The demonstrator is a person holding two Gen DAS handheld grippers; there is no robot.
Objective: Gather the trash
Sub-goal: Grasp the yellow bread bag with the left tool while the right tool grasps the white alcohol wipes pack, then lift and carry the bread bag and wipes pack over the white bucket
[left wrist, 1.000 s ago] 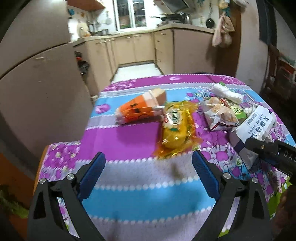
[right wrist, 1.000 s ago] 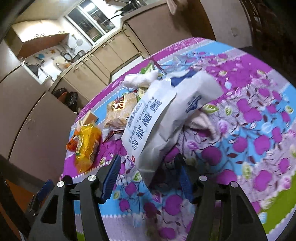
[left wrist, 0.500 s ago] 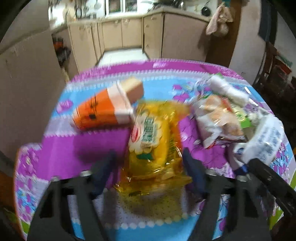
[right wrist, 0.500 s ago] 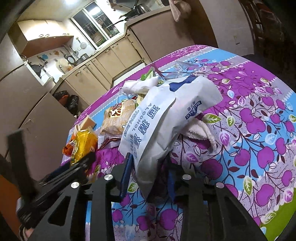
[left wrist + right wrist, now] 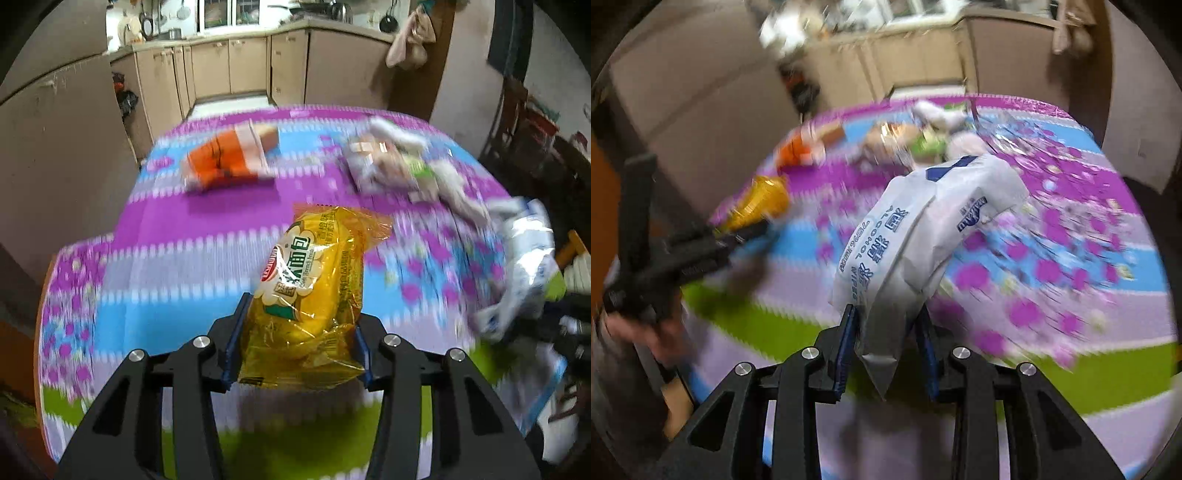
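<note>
Left gripper (image 5: 297,345), jaws just closing, clamps yellow bread packet (image 5: 314,288); right gripper (image 5: 888,350) pinches white wipes pack (image 5: 923,243). Both lifted clear of tablecloth (image 5: 177,240), likely for binning.

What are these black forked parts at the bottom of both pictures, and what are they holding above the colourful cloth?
They are two hand-held grippers; a person carries one in each hand, and a camera on each looks forward along its fingers. The left gripper, whose jaws have just been closing, pinches a yellow bread packet. The right gripper pinches a white wipes bag. In the right view you also see the person's hand carrying the left gripper. On the tablecloth remain an orange carton and a blurred heap of wrappers.
</note>
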